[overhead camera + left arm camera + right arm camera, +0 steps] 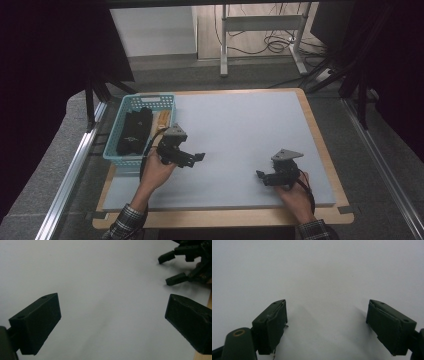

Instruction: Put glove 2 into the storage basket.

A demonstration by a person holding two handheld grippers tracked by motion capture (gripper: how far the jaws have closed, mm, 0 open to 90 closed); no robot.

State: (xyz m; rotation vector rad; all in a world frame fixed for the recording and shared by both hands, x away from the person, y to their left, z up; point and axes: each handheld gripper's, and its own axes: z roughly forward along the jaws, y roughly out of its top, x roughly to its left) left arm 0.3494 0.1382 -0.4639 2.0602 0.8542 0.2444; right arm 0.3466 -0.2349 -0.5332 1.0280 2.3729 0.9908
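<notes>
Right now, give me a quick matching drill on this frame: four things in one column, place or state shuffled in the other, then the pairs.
Things:
1. Light blue plastic mesh basket
2. Black folded cloth items
3. Left tool
4. Right tool

Place or state:
A. Open, over the grey mat right beside the basket
B. Lying inside the basket
C. Open, near the mat's front right corner
D. At the table's left edge, half off the mat

Pairs: 1-D, 2-B, 3-A, 4-C
</notes>
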